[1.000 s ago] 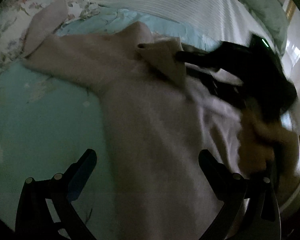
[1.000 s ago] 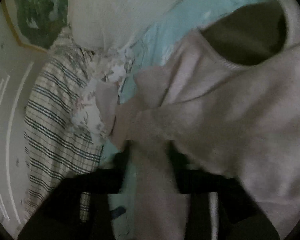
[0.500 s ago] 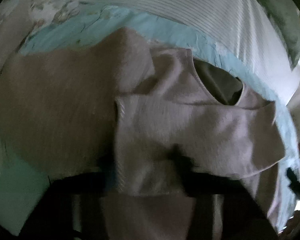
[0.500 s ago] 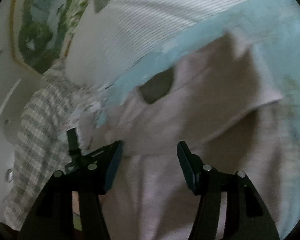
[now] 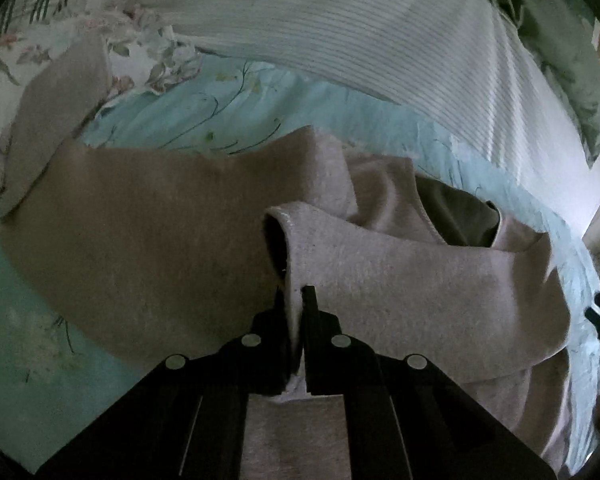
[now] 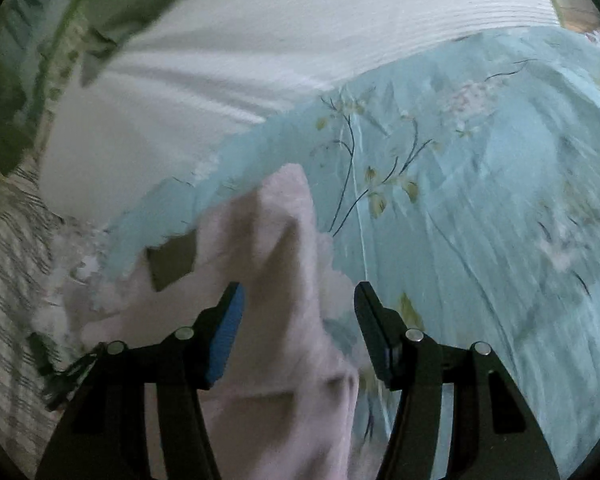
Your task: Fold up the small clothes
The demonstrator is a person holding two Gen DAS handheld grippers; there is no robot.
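Pale pink fleece long-sleeve top (image 5: 148, 240) lies flat on the light-blue floral bedsheet (image 5: 204, 112), long axis running left-right across the left wrist view. One sleeve (image 5: 56, 108) points up-left onto a white floral pillow (image 5: 140, 48). The other sleeve (image 5: 400, 280) is folded across the body, cuff opening facing left. Dark neck opening (image 5: 456, 216) sits right of centre, facing the white ribbed blanket (image 5: 380, 36).

Left gripper (image 5: 296, 300): jaws clamped together on the folded sleeve's cuff edge, fabric pinched between them.

Room: bare sheet at lower left; blanket edge close along the top.

Right wrist view, blurred: right gripper (image 6: 300, 316) has jaws spread wide, holding nothing, above the top's edge (image 6: 284, 264). Only this view shows the wide bare sheet (image 6: 480, 200) to the right and a striped cloth (image 6: 4, 264) at far left.
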